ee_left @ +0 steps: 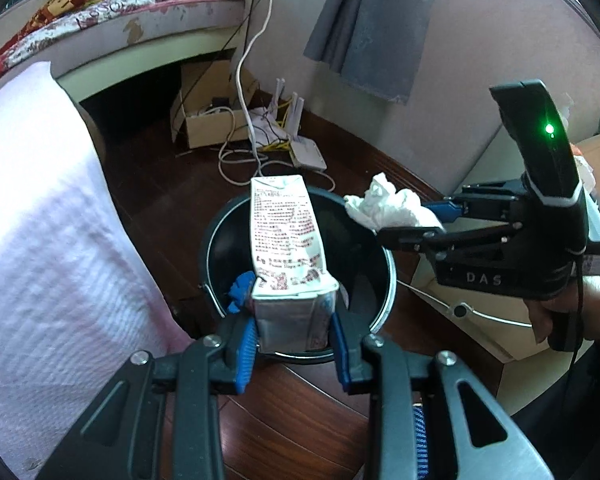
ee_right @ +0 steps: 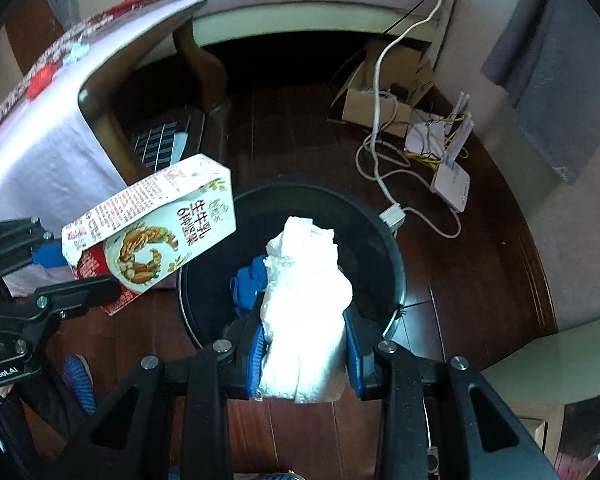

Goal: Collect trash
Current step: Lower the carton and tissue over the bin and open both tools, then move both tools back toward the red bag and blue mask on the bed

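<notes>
My left gripper [ee_left: 294, 312] is shut on a white milk carton [ee_left: 286, 236] and holds it over the black trash bin [ee_left: 374, 248] on the wooden floor. My right gripper [ee_right: 306, 344] is shut on a crumpled white tissue [ee_right: 306, 280] above the same bin [ee_right: 380, 240]. In the left wrist view the right gripper [ee_left: 396, 220] comes in from the right with the tissue [ee_left: 388, 206] over the bin's far rim. In the right wrist view the left gripper [ee_right: 72, 268] holds the carton [ee_right: 152, 228] at the bin's left edge. A blue object [ee_right: 248, 280] lies inside the bin.
A white-draped table [ee_left: 48, 240] stands left of the bin. A cardboard box [ee_left: 208, 120], white cables [ee_left: 240, 80] and a white router [ee_right: 452, 184] lie on the floor behind it. A bed [ee_left: 140, 12] runs along the back and a pale cabinet [ee_left: 492, 312] stands on the right.
</notes>
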Motion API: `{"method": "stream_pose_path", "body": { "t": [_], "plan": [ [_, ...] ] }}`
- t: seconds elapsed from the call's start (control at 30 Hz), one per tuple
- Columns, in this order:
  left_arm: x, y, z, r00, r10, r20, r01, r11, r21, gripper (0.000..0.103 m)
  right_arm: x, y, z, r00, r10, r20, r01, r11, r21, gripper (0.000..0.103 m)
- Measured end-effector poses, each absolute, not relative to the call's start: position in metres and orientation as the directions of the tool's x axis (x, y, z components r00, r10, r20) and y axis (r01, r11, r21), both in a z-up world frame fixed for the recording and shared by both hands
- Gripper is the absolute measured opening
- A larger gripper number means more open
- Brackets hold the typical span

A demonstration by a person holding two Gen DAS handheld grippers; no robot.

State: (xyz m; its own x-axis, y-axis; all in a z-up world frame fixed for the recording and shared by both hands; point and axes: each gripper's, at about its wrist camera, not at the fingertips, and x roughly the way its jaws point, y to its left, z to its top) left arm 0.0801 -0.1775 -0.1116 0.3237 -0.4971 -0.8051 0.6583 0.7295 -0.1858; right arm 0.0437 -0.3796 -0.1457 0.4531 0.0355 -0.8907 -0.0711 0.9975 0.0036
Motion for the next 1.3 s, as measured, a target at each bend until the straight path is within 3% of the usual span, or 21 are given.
{"method": "stream_pose_path", "body": {
  "t": [0.33, 0.4, 0.47, 0.5, 0.53, 0.57, 1.3],
  "plan": [
    [0.097, -0.185, -0.133, 0.272, -0.479, -0.835, 0.663, 0.722, -0.199, 0.034, 0.056, -0.369, -0.165, 0.404, 0.036, -0.914, -0.117, 0.993, -0.013, 0.036],
    [0.102, -0.188, -0.136, 0.253, -0.488, -0.835, 0.666, 0.714, -0.216, 0.038, 0.06, -0.37, -0.17, 0.395, 0.03, -0.918, -0.118, 0.993, -0.019, 0.04],
    [0.105, -0.183, -0.137, 0.279, -0.471, -0.837, 0.636, 0.744, -0.207, 0.075, 0.065, -0.378, -0.182, 0.369, -0.042, -0.929, -0.092, 0.992, -0.081, 0.088],
    [0.105, -0.181, -0.138, 0.299, -0.458, -0.837, 0.619, 0.761, -0.195, 0.096, 0.066, -0.381, -0.185, 0.372, -0.057, -0.927, -0.081, 0.992, -0.093, 0.093],
    [0.105, -0.178, -0.138, 0.331, -0.431, -0.839, 0.597, 0.785, -0.167, 0.101, 0.068, -0.39, -0.189, 0.362, -0.079, -0.929, -0.051, 0.993, -0.104, 0.098],
    [0.105, -0.175, -0.139, 0.343, -0.418, -0.841, 0.586, 0.795, -0.156, 0.101, 0.07, -0.397, -0.192, 0.345, -0.092, -0.934, -0.025, 0.994, -0.107, 0.103],
    [0.095, -0.157, -0.125, 0.419, -0.353, -0.836, 0.528, 0.844, -0.091, 0.102, 0.061, -0.387, -0.164, 0.378, -0.09, -0.921, -0.027, 0.994, -0.108, 0.103]
  ]
}}
